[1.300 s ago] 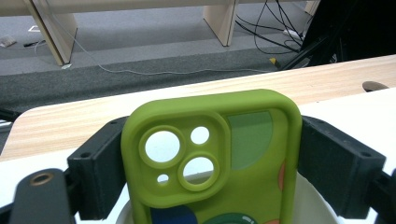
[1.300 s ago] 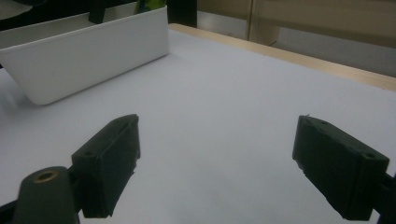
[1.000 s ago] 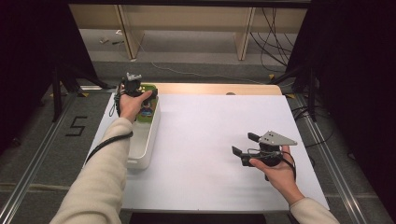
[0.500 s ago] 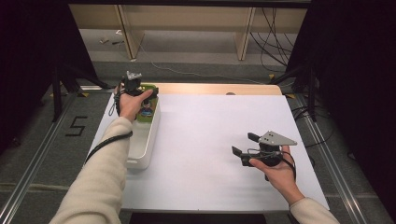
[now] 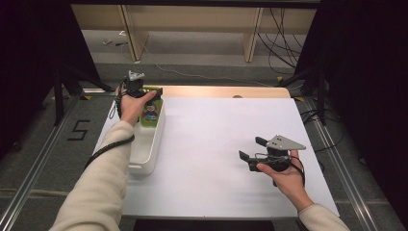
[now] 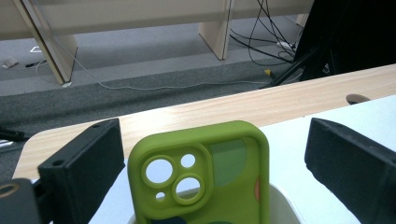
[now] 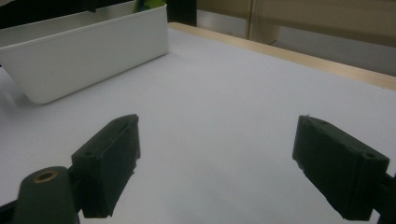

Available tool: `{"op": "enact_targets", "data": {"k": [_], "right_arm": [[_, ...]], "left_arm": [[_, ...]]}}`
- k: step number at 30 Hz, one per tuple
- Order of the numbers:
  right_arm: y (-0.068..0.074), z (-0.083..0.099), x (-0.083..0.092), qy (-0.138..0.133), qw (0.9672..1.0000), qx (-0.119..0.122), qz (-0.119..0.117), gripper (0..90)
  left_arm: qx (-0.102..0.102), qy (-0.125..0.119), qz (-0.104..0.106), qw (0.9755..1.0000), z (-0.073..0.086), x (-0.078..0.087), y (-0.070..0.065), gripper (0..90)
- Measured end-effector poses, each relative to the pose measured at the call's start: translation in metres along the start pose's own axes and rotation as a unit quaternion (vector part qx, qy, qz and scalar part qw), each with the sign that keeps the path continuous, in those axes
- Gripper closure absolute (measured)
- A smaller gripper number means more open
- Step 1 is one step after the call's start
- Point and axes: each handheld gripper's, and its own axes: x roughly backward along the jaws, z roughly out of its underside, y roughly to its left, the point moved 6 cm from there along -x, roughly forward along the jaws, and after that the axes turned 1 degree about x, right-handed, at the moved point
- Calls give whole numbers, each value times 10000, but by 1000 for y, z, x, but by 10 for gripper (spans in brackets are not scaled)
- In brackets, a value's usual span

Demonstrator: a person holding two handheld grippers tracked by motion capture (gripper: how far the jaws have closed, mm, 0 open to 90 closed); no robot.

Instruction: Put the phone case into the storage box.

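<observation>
A green phone case (image 6: 201,177) with camera cut-outs stands upright in the far end of a white bin (image 5: 144,159). My left gripper (image 6: 217,154) straddles it. Its jaws have just been opening, and a gap shows on each side of the case, so the pads do not press on it. In the high view the left gripper (image 5: 139,89) sits over the bin's far end, above the case (image 5: 150,111). My right gripper (image 5: 251,149) rests low over the white table cover at the right, open, with nothing between its jaws (image 7: 219,154).
The white table cover (image 5: 221,144) spans the table, with a wooden strip (image 5: 216,91) along its far edge. The bin (image 7: 84,51) lies along the left side. Beyond the table are grey floor, wooden shelf legs and cables.
</observation>
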Motion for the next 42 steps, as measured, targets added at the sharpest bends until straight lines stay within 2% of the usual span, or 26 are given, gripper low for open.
{"op": "enact_targets", "data": {"k": [7,10,16,22,26,30,34,40,42], "right_arm": [[0,0,0,-4,10000,-3,15,160],[-1,0,0,-4,10000,-6,19,160],[-1,0,0,6,10000,-12,22,160],[-1,0,0,13,10000,-19,31,159],[-2,0,0,20,10000,-22,43,160],[-2,0,0,20,10000,-22,31,160],[-1,0,0,13,10000,-16,26,160],[-1,0,-1,15,10000,-12,10,160],[-1,0,-1,12,10000,-13,11,159]], "left_arm": [[13,-27,34,10000,2,11,1,50],[98,-55,86,9999,3,15,1,55],[63,-54,122,9999,7,21,0,56],[173,-86,327,9993,10,29,-7,53],[63,-92,418,9991,12,36,-12,51],[77,-87,579,9983,16,43,-17,49],[53,-99,615,9980,20,51,-18,68],[-41,-136,865,9962,25,64,-30,78],[-132,-125,932,9955,28,69,-35,74]]}}
